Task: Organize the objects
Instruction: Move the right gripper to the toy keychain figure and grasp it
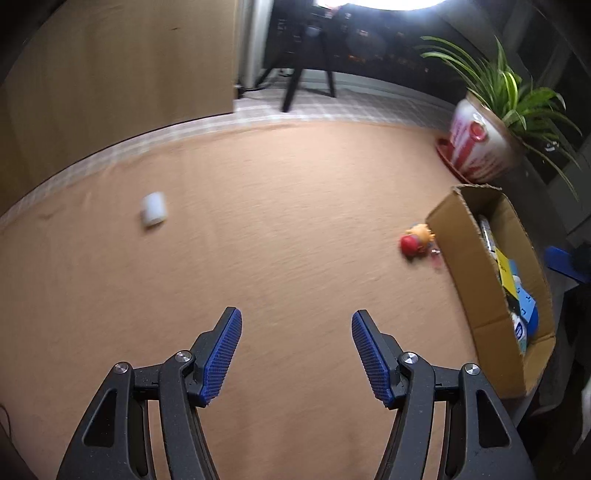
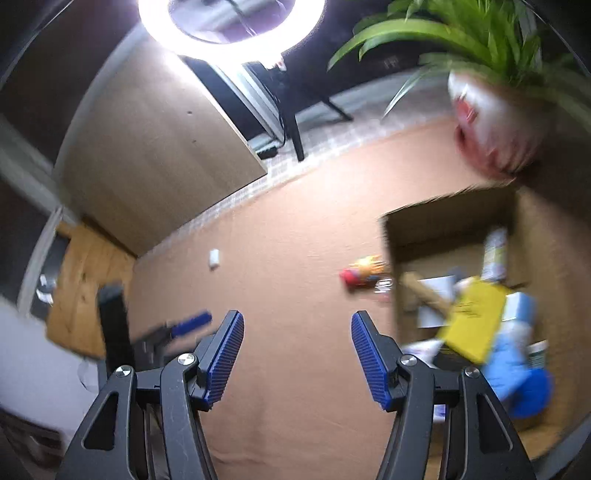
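Note:
A small white cylinder (image 1: 154, 208) lies on the tan cloth far left. A red and orange toy (image 1: 417, 240) lies beside an open cardboard box (image 1: 469, 280) at the right, which holds a yellow card, blue items and more. My left gripper (image 1: 296, 354) is open and empty above the cloth. In the right wrist view my right gripper (image 2: 297, 356) is open and empty; the toy (image 2: 360, 273), the box (image 2: 413, 236) with the yellow card (image 2: 472, 325), and the white cylinder (image 2: 214, 257) lie ahead. The other gripper (image 2: 192, 321) shows at left.
A potted spider plant (image 1: 484, 144) on a red saucer stands behind the box. A wooden panel (image 1: 122, 74) and a tripod stand beyond the cloth's far edge. A ring light (image 2: 232, 29) shines overhead. A wooden board (image 2: 85, 284) lies at left.

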Available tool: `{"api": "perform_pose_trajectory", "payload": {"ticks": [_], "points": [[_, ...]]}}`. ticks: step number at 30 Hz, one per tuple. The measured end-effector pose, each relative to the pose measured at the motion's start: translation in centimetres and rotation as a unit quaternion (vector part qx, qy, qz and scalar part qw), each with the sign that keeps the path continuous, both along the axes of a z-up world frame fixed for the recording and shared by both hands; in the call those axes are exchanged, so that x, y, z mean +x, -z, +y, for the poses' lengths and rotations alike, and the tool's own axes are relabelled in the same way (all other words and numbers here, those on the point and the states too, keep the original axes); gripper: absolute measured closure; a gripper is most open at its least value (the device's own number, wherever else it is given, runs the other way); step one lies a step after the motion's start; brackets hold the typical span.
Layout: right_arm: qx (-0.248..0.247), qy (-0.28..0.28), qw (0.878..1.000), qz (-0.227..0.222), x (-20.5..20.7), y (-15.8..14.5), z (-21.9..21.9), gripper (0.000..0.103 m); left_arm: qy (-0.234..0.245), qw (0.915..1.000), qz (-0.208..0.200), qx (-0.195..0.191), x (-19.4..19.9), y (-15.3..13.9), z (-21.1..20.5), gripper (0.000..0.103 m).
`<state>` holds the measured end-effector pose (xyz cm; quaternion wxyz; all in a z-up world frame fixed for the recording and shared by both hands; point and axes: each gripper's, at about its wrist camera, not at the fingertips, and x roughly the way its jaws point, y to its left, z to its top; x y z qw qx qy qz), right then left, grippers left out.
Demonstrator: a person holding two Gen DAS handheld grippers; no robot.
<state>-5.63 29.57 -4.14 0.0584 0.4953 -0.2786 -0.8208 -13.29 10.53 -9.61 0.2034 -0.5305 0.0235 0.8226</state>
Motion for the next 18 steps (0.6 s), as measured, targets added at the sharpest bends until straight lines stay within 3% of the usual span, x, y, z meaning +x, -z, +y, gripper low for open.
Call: {"api": "perform_pose_trajectory", "payload": {"ticks": [2, 4, 8, 18], "points": [[-0.003, 0.034, 0.999, -0.017, -1.1, 1.4, -0.9, 0.046, -0.009, 0.9999, 0.001, 0.005, 0.3, -0.2, -2.1, 0.037], [0.026, 0.064, 0.997, -0.031, -1.9, 3.0, -1.8, 0.046, -0.014, 0.9998, 0.002, 0.011, 0.6, -0.3, -4.0, 0.037], [0.018, 0.125, 0.989, -0.074, -2.8, 6.7, -2.4, 0.049, -0.018, 0.9996, 0.003, 0.021, 0.6, -0.4, -7.3, 0.037], [0.074, 0.281, 0.952, -0.092, -4.8, 9.0, -2.0, 0.050, 0.013, 0.9987, -0.011, 0.047, -0.2, 0.4, -11.5, 0.037]]}}
